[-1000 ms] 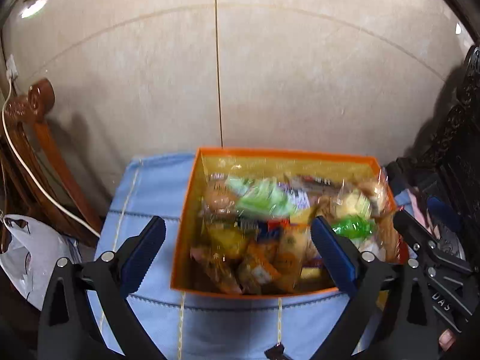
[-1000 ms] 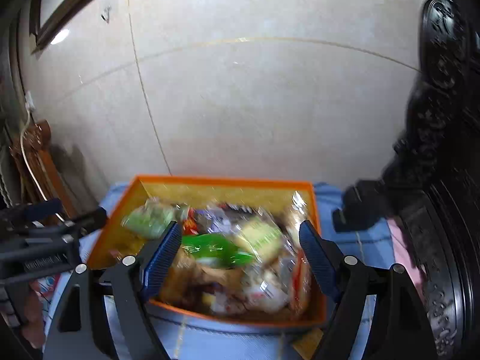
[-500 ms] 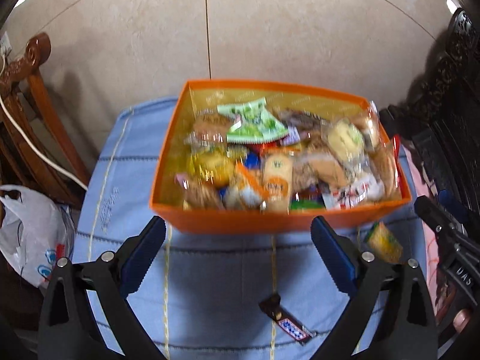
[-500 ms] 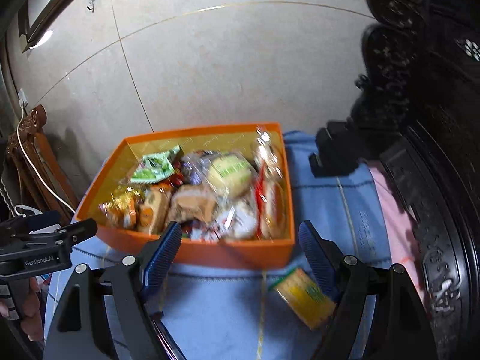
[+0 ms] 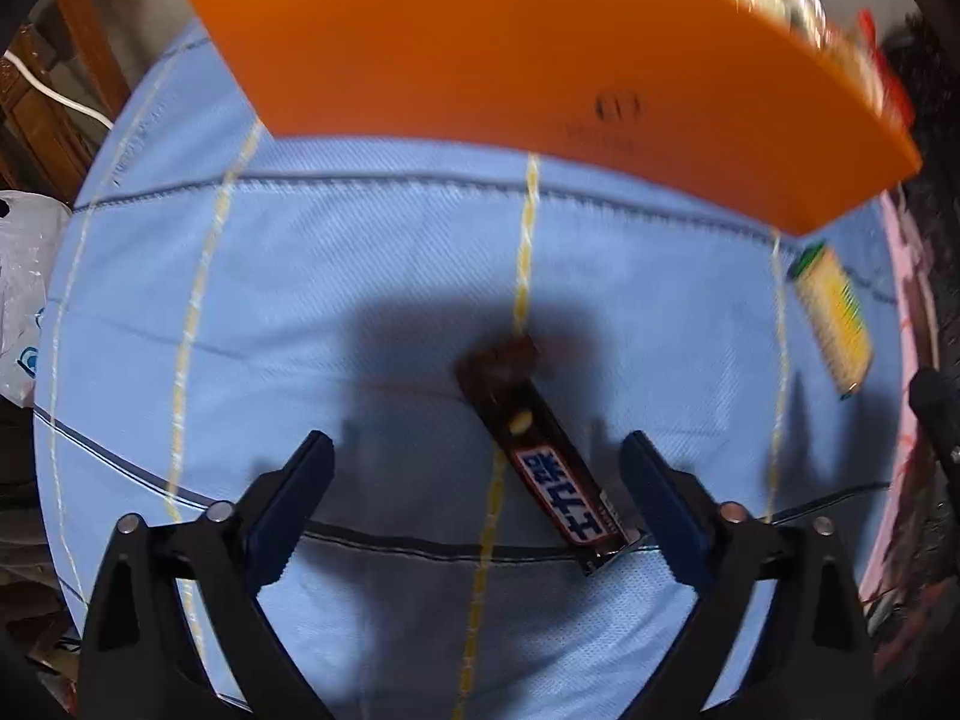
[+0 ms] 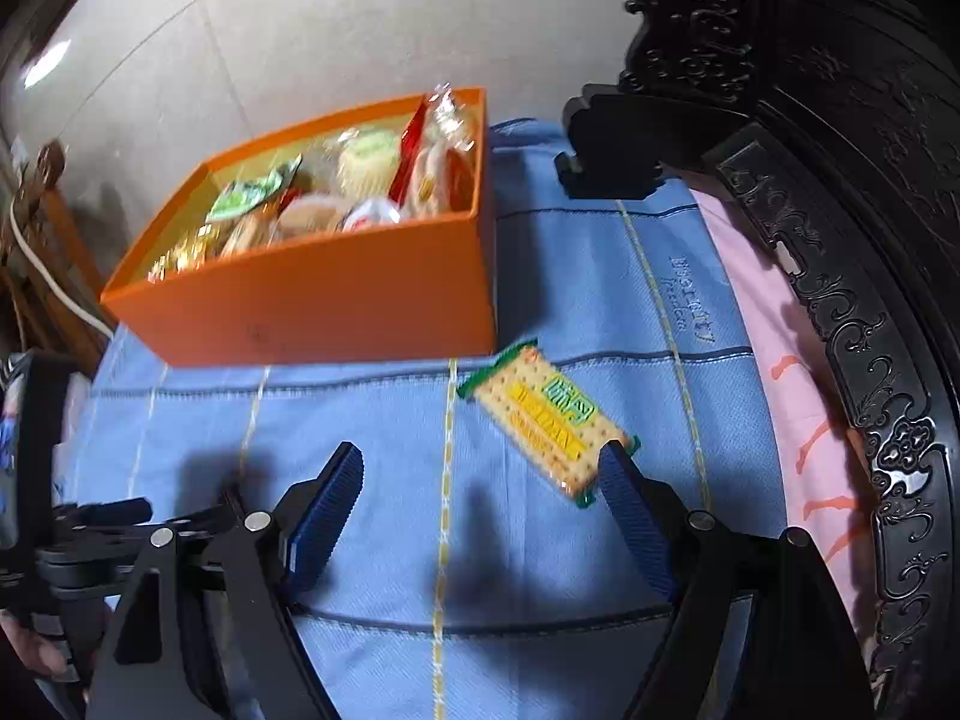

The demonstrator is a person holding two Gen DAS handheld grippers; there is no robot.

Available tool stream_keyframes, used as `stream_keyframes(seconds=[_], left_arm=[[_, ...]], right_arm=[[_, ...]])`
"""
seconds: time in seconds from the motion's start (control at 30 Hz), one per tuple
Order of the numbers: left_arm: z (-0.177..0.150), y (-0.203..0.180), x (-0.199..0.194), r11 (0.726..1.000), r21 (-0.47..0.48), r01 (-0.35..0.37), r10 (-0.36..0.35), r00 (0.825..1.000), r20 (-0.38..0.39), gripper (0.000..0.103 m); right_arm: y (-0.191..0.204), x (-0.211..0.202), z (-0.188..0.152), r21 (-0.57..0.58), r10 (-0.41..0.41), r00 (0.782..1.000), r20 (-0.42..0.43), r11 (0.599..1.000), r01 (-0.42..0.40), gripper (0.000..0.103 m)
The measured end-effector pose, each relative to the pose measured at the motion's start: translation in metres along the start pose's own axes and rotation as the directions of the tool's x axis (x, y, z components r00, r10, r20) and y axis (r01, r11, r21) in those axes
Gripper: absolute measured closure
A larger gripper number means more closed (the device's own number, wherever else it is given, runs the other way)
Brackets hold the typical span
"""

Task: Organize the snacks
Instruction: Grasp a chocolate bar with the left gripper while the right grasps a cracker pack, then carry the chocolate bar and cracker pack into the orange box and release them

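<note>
Dark slim chocolate bar in glossy wrapper (image 5: 555,468) lay on blue cloth-covered table (image 5: 360,276), in front of orange cardboard snack box (image 5: 540,78). Left gripper (image 5: 477,477) straddled it, fingers wide, just been closing, not touching. Right gripper (image 6: 480,498) fingers wide, empty, beside yellow cracker packet (image 6: 549,423). Bar likely light, stiff, slippery; grip across long sides, mid-length.

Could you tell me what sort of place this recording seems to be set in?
Probably a room in a home: dark carved wooden furniture, a blue quilted cloth with an orange box of packaged snacks on it, and a pale tiled wall behind.
</note>
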State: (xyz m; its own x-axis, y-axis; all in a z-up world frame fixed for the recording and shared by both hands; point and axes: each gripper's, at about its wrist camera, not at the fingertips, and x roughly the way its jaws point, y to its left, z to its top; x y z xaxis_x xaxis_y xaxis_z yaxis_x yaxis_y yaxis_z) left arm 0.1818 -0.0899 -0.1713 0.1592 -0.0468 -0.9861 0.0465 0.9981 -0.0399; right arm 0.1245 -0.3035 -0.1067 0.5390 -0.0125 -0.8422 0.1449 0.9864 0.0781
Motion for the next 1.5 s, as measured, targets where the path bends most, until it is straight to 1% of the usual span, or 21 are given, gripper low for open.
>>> stream_keyframes(seconds=[0.03,0.07,0.1,0.13,0.2,0.27,0.33,0.5,0.53,0.57,0.63,0.8,0.83,0.87,0.9,1.0,1.03,1.1,1.27,1.4,1.5], left_arm=[[-0.001,-0.002,0.007,1.000,0.006,0.016,-0.016,1.000,-0.022,0.042],[-0.003,-0.004,0.012,0.999,0.017,0.033,-0.032,0.999,-0.043,0.046],[-0.004,-0.007,0.011,0.999,0.040,0.017,-0.016,1.000,-0.020,0.066],[-0.005,-0.011,0.011,0.997,0.079,-0.001,0.001,1.000,-0.007,0.076],[-0.006,-0.008,0.012,0.995,0.104,0.005,-0.003,1.000,-0.011,0.086],[-0.006,0.002,0.012,0.993,0.103,0.050,-0.048,0.999,-0.022,0.086],[-0.008,0.010,0.012,0.992,0.119,0.042,-0.040,0.999,-0.017,0.086],[-0.013,0.026,0.012,0.990,0.128,0.059,-0.057,0.998,-0.020,0.086],[-0.014,0.029,0.012,0.990,0.128,0.060,-0.058,0.998,-0.021,0.086],[-0.014,0.032,0.012,0.990,0.126,0.061,-0.059,0.998,-0.020,0.086],[-0.016,0.038,0.005,0.989,0.128,0.070,-0.071,0.997,0.002,0.086],[-0.015,0.046,-0.031,0.986,0.139,0.090,-0.103,0.991,0.090,0.086],[-0.013,0.048,-0.039,0.985,0.141,0.098,-0.114,0.988,0.107,0.086],[-0.012,0.049,-0.047,0.984,0.143,0.103,-0.121,0.985,0.124,0.086],[-0.006,0.048,-0.056,0.984,0.144,0.106,-0.126,0.982,0.139,0.086],[0.010,0.050,-0.072,0.982,0.147,0.117,-0.142,0.975,0.173,0.086],[0.011,0.049,-0.072,0.984,0.141,0.107,-0.132,0.975,0.178,0.086],[0.011,0.049,-0.071,0.984,0.133,0.115,-0.137,0.976,0.167,0.086],[0.011,0.053,-0.056,0.985,0.126,0.119,-0.136,0.982,0.131,0.086],[0.008,0.050,-0.051,0.984,0.124,0.127,-0.142,0.983,0.119,0.086],[0.008,0.050,-0.048,0.984,0.117,0.133,-0.146,0.983,0.107,0.086]], right_arm=[[-0.001,0.002,-0.002,-0.001,0.002,1.000,-0.006,1.000,-0.002,0.022],[-0.002,0.004,-0.002,-0.001,-0.003,1.000,-0.012,1.000,0.003,0.022],[-0.005,0.007,-0.002,-0.005,-0.019,1.000,-0.015,1.000,0.019,0.022],[-0.007,0.009,-0.001,-0.013,-0.036,0.999,-0.012,0.999,0.036,0.022],[-0.012,0.018,0.005,-0.050,-0.089,0.996,0.000,0.995,0.089,0.022],[-0.014,0.029,0.011,-0.081,-0.123,0.992,-0.001,0.989,0.122,0.022],[-0.017,0.049,0.018,-0.117,-0.136,0.991,-0.021,0.984,0.132,0.022],[-0.014,0.100,0.011,-0.163,-0.163,0.975,-0.151,0.977,0.138,0.025],[-0.014,0.098,0.010,-0.155,-0.163,0.977,-0.136,0.978,0.142,0.041],[-0.012,0.096,0.011,-0.134,-0.146,0.976,-0.159,0.983,0.125,0.047],[-0.007,0.087,0.011,-0.136,-0.170,0.975,-0.140,0.979,0.151,0.048],[0.004,0.036,0.017,-0.090,-0.047,0.997,-0.066,0.995,0.041,0.055],[0.010,0.023,0.019,-0.096,-0.006,0.999,-0.052,0.995,0.001,0.082],[0.014,0.015,0.021,-0.105,-0.001,0.999,-0.046,0.994,-0.003,0.086],[0.019,0.008,0.022,-0.110,0.048,0.998,-0.051,0.992,-0.053,0.086],[0.033,0.011,0.022,-0.155,0.039,0.996,-0.076,0.987,-0.050,0.086],[0.030,0.015,0.021,-0.133,0.054,0.994,-0.096,0.989,-0.066,0.086],[0.024,0.024,0.020,-0.093,0.070,0.991,-0.114,0.992,-0.081,0.086],[0.019,0.035,0.022,-0.084,0.061,0.990,-0.125,0.994,-0.071,0.084],[0.026,0.057,0.009,-0.134,0.068,0.970,-0.235,0.986,-0.102,0.079],[0.035,0.073,-0.010,-0.175,0.056,0.955,-0.290,0.978,-0.110,0.085]])
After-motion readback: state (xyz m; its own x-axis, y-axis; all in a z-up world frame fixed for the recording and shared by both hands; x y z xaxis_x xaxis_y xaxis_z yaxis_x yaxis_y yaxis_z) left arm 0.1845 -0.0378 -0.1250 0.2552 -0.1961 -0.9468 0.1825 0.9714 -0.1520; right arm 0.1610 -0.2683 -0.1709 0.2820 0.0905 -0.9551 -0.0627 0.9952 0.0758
